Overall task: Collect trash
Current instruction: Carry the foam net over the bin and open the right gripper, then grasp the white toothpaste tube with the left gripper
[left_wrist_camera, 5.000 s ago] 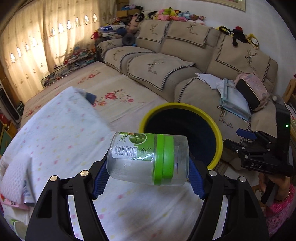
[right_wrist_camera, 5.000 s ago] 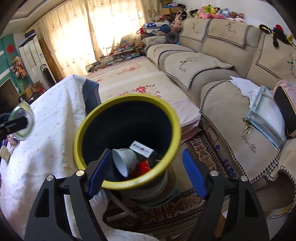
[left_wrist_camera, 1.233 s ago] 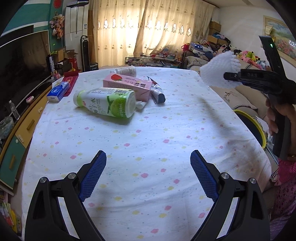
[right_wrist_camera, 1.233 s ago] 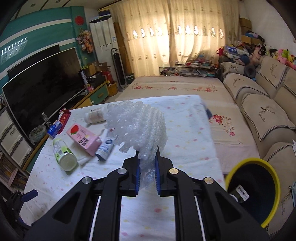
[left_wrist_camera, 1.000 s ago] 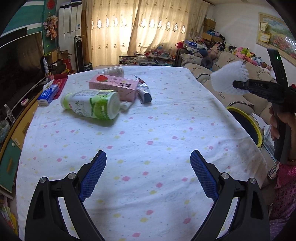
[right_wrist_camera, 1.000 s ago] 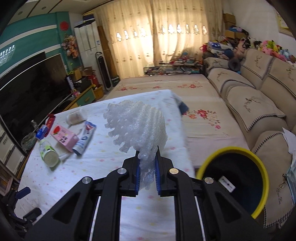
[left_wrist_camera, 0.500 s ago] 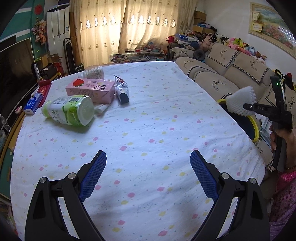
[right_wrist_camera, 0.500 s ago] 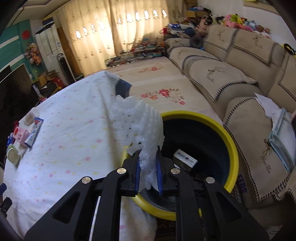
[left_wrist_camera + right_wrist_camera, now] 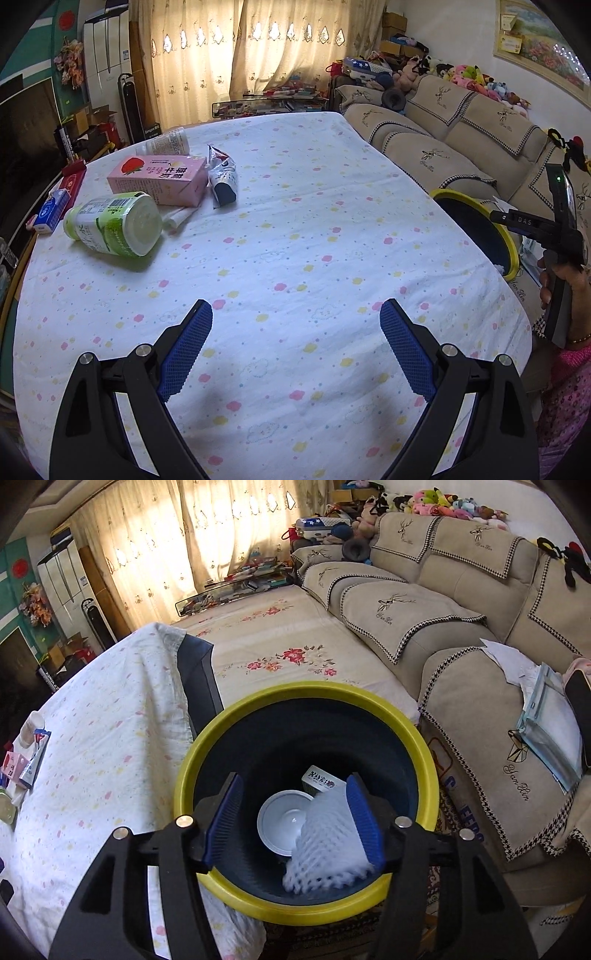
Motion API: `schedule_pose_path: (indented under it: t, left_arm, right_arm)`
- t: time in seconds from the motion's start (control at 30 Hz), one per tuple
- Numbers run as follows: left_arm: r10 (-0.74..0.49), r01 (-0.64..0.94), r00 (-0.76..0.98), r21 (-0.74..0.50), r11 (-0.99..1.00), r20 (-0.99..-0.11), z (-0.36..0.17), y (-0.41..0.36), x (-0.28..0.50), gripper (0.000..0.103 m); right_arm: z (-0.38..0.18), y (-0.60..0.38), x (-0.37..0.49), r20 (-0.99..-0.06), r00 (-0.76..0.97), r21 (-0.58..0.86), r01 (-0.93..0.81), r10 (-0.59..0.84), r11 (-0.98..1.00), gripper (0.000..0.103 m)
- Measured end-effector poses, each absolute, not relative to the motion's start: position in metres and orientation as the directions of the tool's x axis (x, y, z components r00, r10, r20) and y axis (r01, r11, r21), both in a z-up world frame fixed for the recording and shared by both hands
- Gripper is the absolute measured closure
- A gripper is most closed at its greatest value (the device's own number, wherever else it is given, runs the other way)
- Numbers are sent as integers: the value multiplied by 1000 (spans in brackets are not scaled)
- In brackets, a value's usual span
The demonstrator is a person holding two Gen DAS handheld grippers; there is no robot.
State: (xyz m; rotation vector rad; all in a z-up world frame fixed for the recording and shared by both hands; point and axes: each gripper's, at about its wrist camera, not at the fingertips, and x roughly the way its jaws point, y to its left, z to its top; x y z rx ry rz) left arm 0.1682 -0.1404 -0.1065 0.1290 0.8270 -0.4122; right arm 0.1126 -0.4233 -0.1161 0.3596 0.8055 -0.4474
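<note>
My right gripper (image 9: pixel 293 814) is open over the yellow-rimmed dark bin (image 9: pixel 421 746). The white foam net (image 9: pixel 328 845) is loose between the jaws, against the right pad, blurred and dropping into the bin. A white cup (image 9: pixel 282 821) and a small box (image 9: pixel 321 779) lie in the bin. My left gripper (image 9: pixel 295 339) is open and empty above the table. On the table's far left lie a green-labelled bottle (image 9: pixel 114 223), a pink carton (image 9: pixel 160 179), a crumpled tube (image 9: pixel 221 179) and a small white bottle (image 9: pixel 166 142). The bin's rim (image 9: pixel 476 210) shows at the table's right edge, with the right gripper's body (image 9: pixel 554 236) over it.
The table has a white dotted cloth (image 9: pixel 314 236). A beige sofa (image 9: pixel 461 602) runs behind the bin, with papers and a folder (image 9: pixel 550 720) on it. A blue packet (image 9: pixel 50 214) and a red item lie at the table's left edge. A rug lies under the bin.
My right gripper has moved over the bin and opened, letting go of the foam net, which is falling in. My left gripper stays open over the table.
</note>
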Motion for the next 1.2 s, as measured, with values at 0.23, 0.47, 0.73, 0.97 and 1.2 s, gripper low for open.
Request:
schedule_pose_path:
  t: [0.23, 0.47, 0.73, 0.97, 1.2]
  left_arm:
    - [-282, 378, 611, -40, 925, -739, -107, -139, 197, 12]
    - [-287, 373, 608, -52, 926, -740, -89, -143, 254, 12]
    - [-288, 367, 560, -79, 927, -777, -59, -157, 346, 12]
    - [-184, 319, 467, -29, 947, -865, -79, -170, 421, 13]
    - [-136, 305, 384, -14, 952, -913, -103, -175, 448, 18]
  right_arm:
    - [-121, -421, 115, -761, 612, 164, 500, -214, 850, 45]
    - [-124, -416, 118, -765, 615, 178, 486, -190, 856, 44]
    - [-127, -412, 122, -767, 618, 191, 476, -173, 858, 43]
    - [-129, -410, 124, -769, 620, 202, 466, -155, 862, 42]
    - [-133, -409, 127, -775, 617, 211, 456, -136, 865, 41]
